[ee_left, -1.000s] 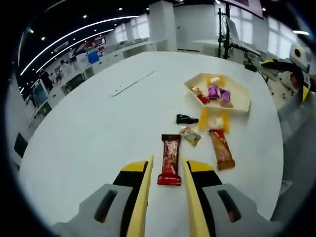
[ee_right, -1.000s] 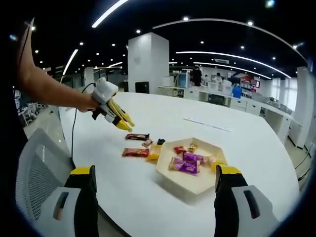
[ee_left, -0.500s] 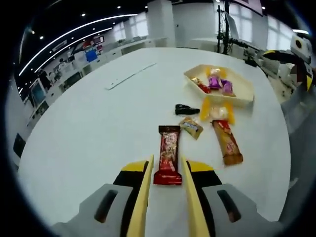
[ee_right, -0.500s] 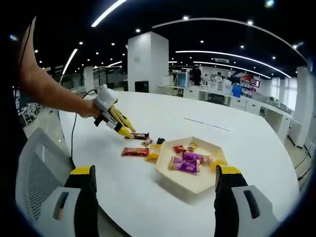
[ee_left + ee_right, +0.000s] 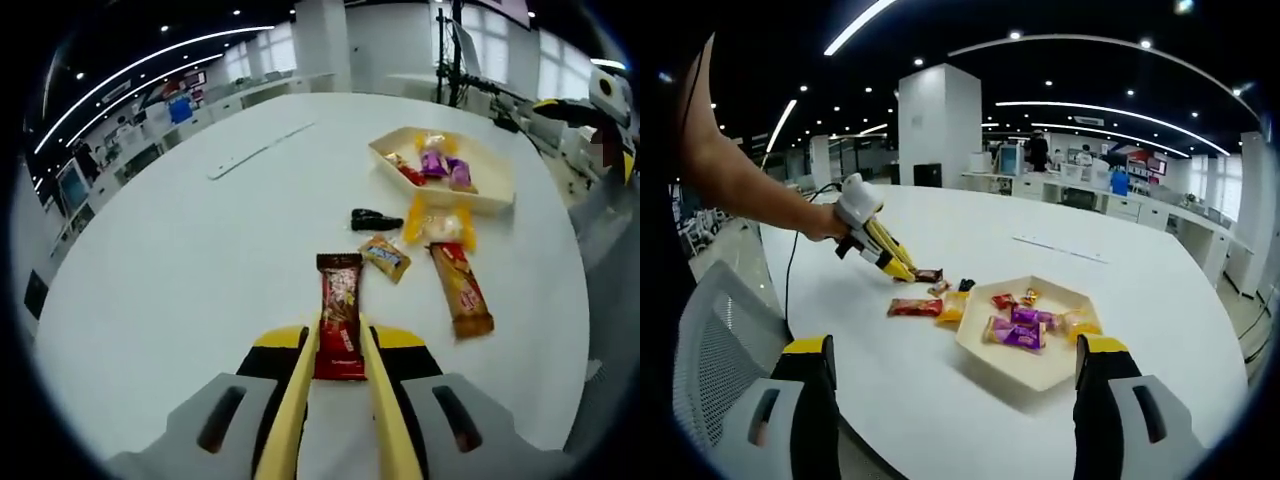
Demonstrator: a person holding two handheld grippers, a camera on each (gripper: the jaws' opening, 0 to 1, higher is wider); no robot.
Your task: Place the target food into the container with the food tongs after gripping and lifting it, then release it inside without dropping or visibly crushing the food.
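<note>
In the left gripper view, the left gripper [image 5: 338,350] has its two yellow jaws brought close on both sides of a long red snack bar in a shiny wrapper [image 5: 340,312], which lies flat on the round white table [image 5: 200,250]. The near end of the bar is hidden between the jaws, so I cannot say for certain whether they already press it; they appear to touch its edges. Just beyond the bar lie a small yellow-blue candy packet [image 5: 385,256], a small black packet [image 5: 375,219], a yellow wrapped sweet [image 5: 436,227] and a long brown-orange snack bar [image 5: 460,290]. Farther away stands the cream hexagonal tray [image 5: 480,197], with purple and red wrapped sweets inside; their labels are too small to read.

In the right gripper view, the right gripper [image 5: 955,400] has its jaws spread wide apart, with nothing between them, above the table's near edge. The same tray [image 5: 1025,365] is in front of it. The left gripper [image 5: 902,268], held by a person's hand [image 5: 825,220], is at the red bar [image 5: 928,275], most of which it covers.
</note>
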